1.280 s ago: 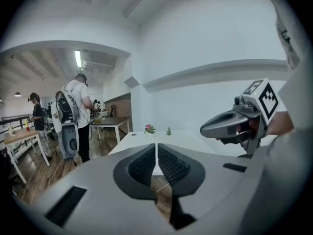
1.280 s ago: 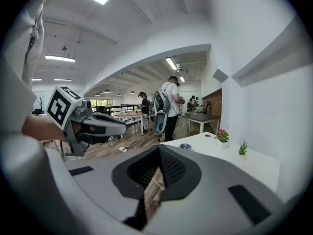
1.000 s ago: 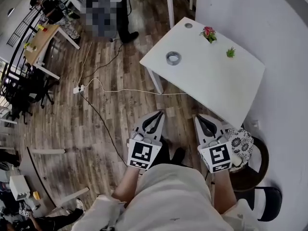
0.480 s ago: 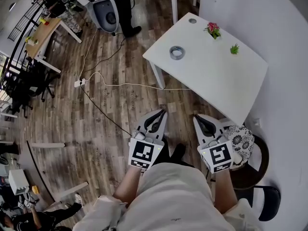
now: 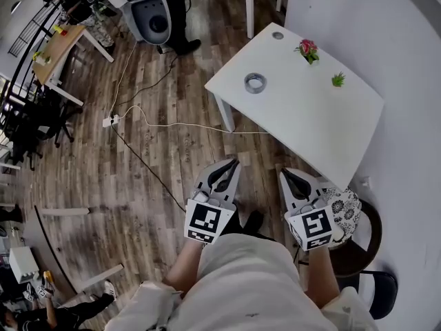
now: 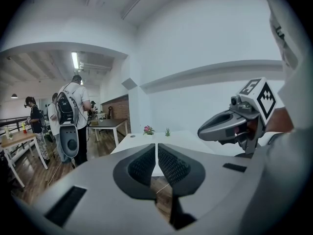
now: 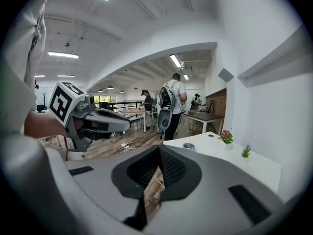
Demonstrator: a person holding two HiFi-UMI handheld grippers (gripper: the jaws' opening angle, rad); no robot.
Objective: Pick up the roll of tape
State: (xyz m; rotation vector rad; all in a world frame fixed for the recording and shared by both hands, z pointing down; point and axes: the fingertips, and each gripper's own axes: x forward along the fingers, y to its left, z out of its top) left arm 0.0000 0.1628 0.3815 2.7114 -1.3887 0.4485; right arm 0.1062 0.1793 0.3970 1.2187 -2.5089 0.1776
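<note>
The roll of tape (image 5: 255, 83), a grey ring, lies flat on the white table (image 5: 310, 123) near its far left edge; the right gripper view shows the tape (image 7: 189, 146) small and distant. My left gripper (image 5: 232, 163) and right gripper (image 5: 284, 172) hang side by side over the wood floor, well short of the table. Both are shut with nothing between the jaws. In the left gripper view the jaws (image 6: 156, 147) meet with only a thin slit, and the right gripper (image 6: 234, 126) shows at the right. The right gripper's jaws (image 7: 159, 151) also touch.
A pink flower pot (image 5: 307, 49) and a small green plant (image 5: 337, 80) stand at the table's far side by the white wall. A white cable (image 5: 179, 127) runs across the floor. A person with a backpack (image 7: 168, 106) stands beyond the table. A patterned stool (image 5: 344, 205) sits at my right.
The head view has shifted slightly; the table and tape sit a little lower and to the right in the picture. Both grippers stay shut and almost still.
</note>
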